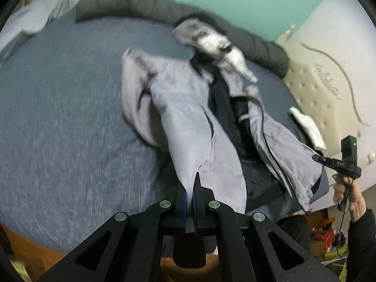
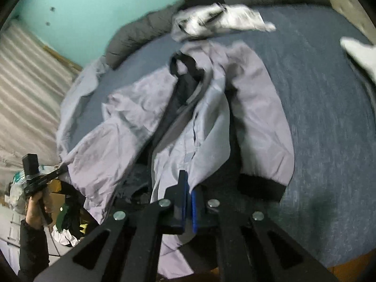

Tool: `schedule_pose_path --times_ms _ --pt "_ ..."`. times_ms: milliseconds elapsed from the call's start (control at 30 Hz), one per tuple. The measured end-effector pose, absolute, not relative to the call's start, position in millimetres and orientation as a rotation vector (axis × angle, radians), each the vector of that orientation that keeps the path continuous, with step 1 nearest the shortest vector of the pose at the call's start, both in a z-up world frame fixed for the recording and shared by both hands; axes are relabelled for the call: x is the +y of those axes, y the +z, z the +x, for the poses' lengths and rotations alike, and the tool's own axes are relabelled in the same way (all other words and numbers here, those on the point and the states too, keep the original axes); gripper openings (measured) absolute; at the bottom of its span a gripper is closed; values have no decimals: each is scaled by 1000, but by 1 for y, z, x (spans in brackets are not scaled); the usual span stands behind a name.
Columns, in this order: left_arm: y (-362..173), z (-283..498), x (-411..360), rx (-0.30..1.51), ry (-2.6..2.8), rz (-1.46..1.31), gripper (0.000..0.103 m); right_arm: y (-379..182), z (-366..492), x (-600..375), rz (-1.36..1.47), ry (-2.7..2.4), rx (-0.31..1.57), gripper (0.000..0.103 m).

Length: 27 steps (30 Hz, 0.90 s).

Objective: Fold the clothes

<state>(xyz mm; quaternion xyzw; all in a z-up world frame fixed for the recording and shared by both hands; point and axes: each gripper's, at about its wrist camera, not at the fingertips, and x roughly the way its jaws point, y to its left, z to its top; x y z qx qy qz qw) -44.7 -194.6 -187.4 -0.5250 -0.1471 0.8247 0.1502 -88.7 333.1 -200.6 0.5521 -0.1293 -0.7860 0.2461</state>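
Note:
A lilac-grey jacket (image 1: 183, 108) with dark lining and black cuffs lies open and rumpled on a blue-grey bed (image 1: 58, 117). My left gripper (image 1: 190, 188) is shut on the jacket's hem at one front corner. My right gripper (image 2: 188, 185) is shut on the hem of the jacket (image 2: 211, 117) at the other front corner. In the left wrist view the right gripper (image 1: 316, 158) pinches the far hem, held by a hand (image 1: 345, 192). In the right wrist view the left gripper (image 2: 64, 170) pinches the opposite edge. Both views are motion-blurred.
A dark grey rolled duvet (image 1: 145, 2) runs along the teal wall. A white and grey garment (image 1: 216, 42) lies by the jacket's collar. A white folded cloth (image 1: 307, 127) sits near the padded headboard (image 1: 312, 89). Clutter (image 2: 65, 225) fills the floor beside the bed.

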Motion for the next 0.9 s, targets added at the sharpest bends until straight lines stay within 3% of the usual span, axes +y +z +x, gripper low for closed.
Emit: schedule_pose_path --times_ms 200,367,400,467,500,567,733,900 --pt "-236 -52 -201 -468 2340 -1648 3 -272 -105 316 1643 -2177 -235 3" --pt "-266 -56 -201 -457 2340 -1758 7 -270 -113 314 1659 -2303 -58 8" --pt "-265 -55 -205 -455 2356 -1761 11 -262 -113 314 1623 -2333 -38 13" --pt "-259 -55 -214 -454 2398 -1758 33 -242 -112 313 1531 -2392 -14 25" --pt "-254 -54 -219 -461 2427 -1740 37 -232 -111 312 1475 -2418 -11 37" --pt "-242 -55 -230 -477 2482 -1697 39 -221 -115 307 1413 -2387 -55 44" --pt "-213 -69 -217 -435 2562 -1546 40 -230 -132 267 1432 -2239 -77 44" --pt "-222 -88 -177 -382 2547 -1479 40 -257 -147 229 1481 -2168 -65 45"
